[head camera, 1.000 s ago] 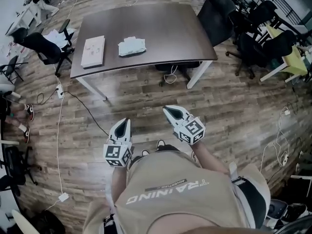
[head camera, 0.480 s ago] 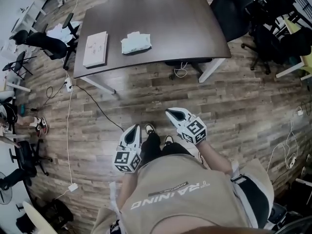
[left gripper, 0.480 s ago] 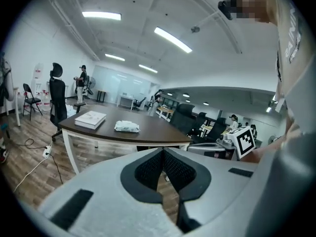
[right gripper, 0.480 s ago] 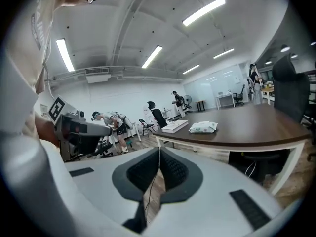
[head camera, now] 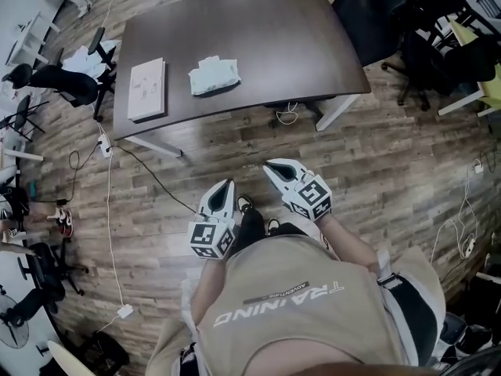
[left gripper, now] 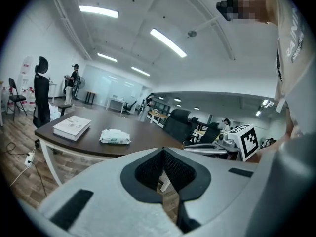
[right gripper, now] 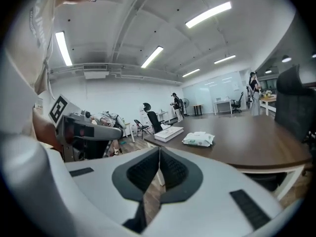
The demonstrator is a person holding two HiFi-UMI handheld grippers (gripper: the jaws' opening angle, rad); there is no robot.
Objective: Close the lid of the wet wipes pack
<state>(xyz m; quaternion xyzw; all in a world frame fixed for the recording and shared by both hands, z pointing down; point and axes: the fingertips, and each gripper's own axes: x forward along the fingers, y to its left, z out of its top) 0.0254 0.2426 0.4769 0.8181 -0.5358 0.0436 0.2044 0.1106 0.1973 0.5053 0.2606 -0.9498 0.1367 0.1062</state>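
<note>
Moved forward, right gripper (head camera: 272, 168) remains well short of wet wipes pack (head camera: 214, 76).

I see a wood-plank floor (head camera: 376, 171) under a dark brown table (head camera: 290, 37) on white legs. Black office chairs (head camera: 427, 49) crowd the right side, cables (head camera: 109, 225) trail across the left, and strip lights (left gripper: 168, 42) line the white ceiling.

White book (head camera: 147, 89) flat on dark table (head camera: 297, 45); black chair (head camera: 368, 6) beside.
</note>
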